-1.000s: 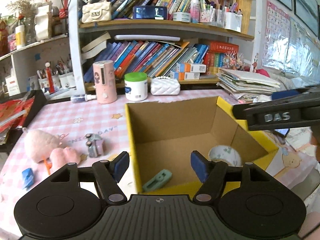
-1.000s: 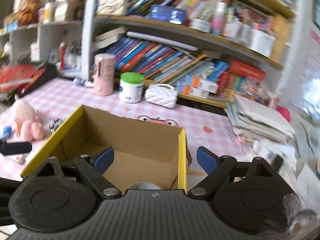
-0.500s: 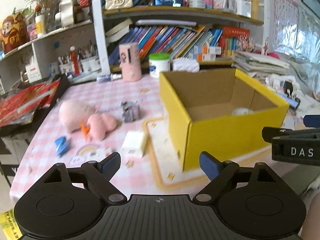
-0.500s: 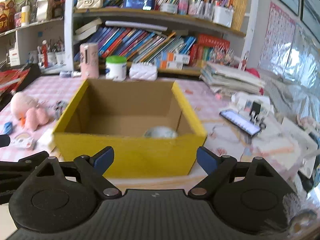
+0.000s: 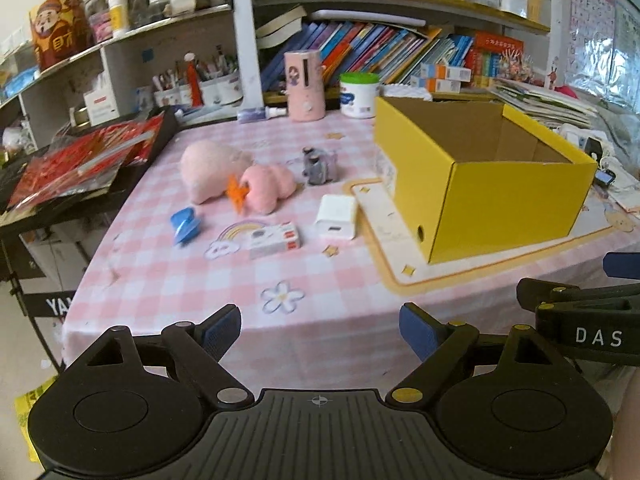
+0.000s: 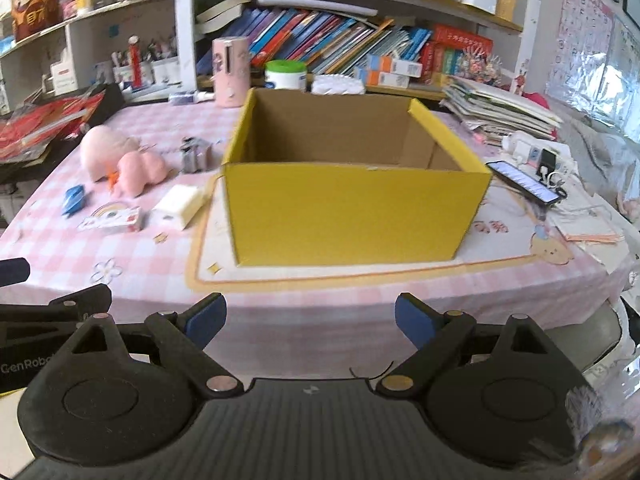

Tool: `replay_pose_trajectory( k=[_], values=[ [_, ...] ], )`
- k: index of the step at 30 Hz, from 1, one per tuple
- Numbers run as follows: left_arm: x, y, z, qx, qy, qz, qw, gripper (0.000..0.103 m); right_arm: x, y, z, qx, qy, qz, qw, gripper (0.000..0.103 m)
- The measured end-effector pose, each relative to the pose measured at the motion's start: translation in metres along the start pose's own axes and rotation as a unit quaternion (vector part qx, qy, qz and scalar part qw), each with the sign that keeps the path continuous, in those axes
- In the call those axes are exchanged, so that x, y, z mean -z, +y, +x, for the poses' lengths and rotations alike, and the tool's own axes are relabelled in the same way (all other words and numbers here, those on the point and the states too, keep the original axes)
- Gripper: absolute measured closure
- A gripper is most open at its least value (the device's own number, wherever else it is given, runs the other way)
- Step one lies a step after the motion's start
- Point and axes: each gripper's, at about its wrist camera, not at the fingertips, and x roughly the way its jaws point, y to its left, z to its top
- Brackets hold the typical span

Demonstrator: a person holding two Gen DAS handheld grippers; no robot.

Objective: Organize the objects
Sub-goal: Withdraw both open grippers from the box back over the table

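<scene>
A yellow cardboard box (image 5: 508, 196) (image 6: 352, 212) stands open-topped on the pink checked tablecloth; its floor is hidden from here. To its left lie a large pink plush (image 5: 212, 172), a smaller pink plush (image 5: 268, 184), a grey toy (image 5: 318, 166), a white charger block (image 5: 336, 216), a blue clip (image 5: 185, 226) and a small printed pack (image 5: 274, 238). My left gripper (image 5: 320, 324) hangs open and empty before the table's front edge, left of the box. My right gripper (image 6: 310, 314) faces the box's front wall, empty, its jaws opening a little wider.
Behind the box stand a pink cylinder (image 5: 304, 84) and a green-lidded white jar (image 5: 359, 94), with bookshelves beyond. A black tray of red packets (image 5: 80, 156) sits at the left. A phone (image 6: 524, 180) and stacked papers (image 6: 500, 108) lie right of the box.
Both grippers have drawn back from above the box to the table's near edge and sunk lower. The left jaws have spread wider. The box's inside has dropped out of sight.
</scene>
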Motion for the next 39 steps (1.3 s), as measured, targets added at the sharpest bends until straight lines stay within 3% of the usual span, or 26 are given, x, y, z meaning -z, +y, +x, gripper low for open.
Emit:
replay_pose_trajectory(
  k=[39],
  values=[
    [0.028, 0.081, -0.034, -0.03, -0.012, -0.049, 0.9983, 0.014, 0.009, 0.086, -0.022, -0.035, -0.003, -0.051, 0.998, 0.011]
  ],
)
